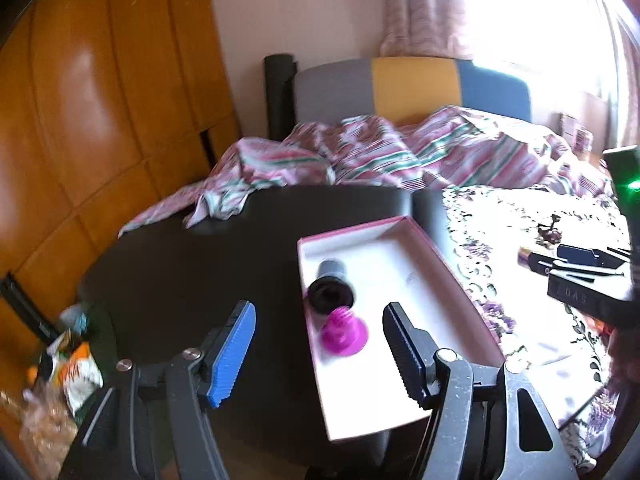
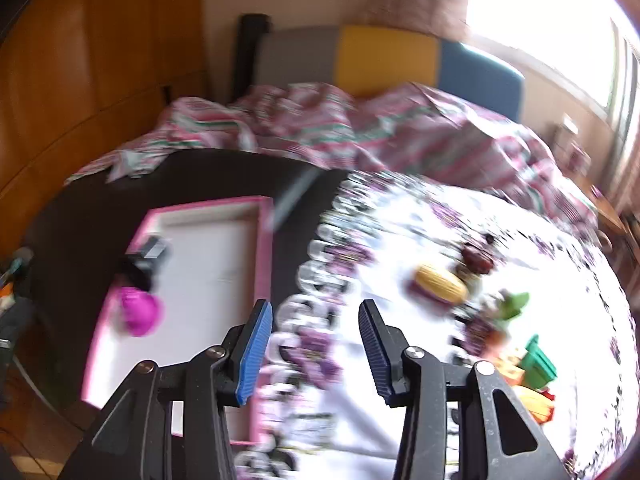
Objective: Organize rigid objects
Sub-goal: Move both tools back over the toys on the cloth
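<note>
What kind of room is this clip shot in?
Most likely a bedroom at home: a bed with a rumpled striped sheet and a padded headboard, a wooden wardrobe, and a curtained window behind the round table.

Surface (image 1: 180, 272): dark, matt, smooth top.
Cloth cover (image 1: 520, 232): white fabric with purple floral print and lacy edging.
Box (image 1: 400, 236): card-like, smooth white inside, pink rim.
Pink piece (image 1: 344, 330): ridged plastic.
Black cylinder (image 1: 330, 286): matt plastic.
Wardrobe (image 1: 88, 100): glossy varnished wood.
Left tool (image 1: 318, 354): ribbed pads, matt black arms, metal rivets.
Bedsheet (image 1: 360, 152): striped, crumpled cloth.
</note>
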Demonstrator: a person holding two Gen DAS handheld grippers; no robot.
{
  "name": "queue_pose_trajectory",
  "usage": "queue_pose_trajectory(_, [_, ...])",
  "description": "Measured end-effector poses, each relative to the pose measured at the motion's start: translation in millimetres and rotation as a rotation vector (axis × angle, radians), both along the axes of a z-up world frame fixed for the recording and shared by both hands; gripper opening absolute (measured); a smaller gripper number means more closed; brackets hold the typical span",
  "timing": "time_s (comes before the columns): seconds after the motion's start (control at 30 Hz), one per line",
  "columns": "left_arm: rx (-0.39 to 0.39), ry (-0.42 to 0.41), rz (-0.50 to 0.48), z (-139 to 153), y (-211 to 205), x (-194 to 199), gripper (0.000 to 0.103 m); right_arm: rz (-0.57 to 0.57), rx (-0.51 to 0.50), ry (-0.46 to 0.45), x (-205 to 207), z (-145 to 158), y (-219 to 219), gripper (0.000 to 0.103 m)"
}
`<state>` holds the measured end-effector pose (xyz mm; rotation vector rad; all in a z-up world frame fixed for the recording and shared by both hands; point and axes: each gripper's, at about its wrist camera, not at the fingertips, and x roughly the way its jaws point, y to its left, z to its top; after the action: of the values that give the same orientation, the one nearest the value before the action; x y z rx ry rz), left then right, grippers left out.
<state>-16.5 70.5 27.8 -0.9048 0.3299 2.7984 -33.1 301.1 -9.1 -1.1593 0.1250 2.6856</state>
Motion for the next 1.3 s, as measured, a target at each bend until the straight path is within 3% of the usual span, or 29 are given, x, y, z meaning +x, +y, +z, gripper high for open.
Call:
queue_pose_trajectory(0.33, [-0.038,0.0,-0.12,2.4,54.0,-2.5,0.068,-0.224,-0.051,-0.021,8.0,-11.9,119.7,0.045])
queue_pose_trajectory(0.63, [-0.093,-0.016,-0.189,-10.4,92.1,-4.3,0.068,-0.364,-0.123,-0.022,15.6,-27.1,193.7,0.045])
queue_pose_trajectory(1.07, [-0.142,-0.076,-0.272,-32.0,139.4,-14.3,0.068,-0.441,-0.252,0.006,27.4,-32.6,223.3,0.045])
queue_pose_trajectory(1.3, [-0.045,-0.268,-0.368,-45.1,181.9,-46.1,0.07,-0.502,-0.31,0.029,36.4,-34.1,237.9,0.045])
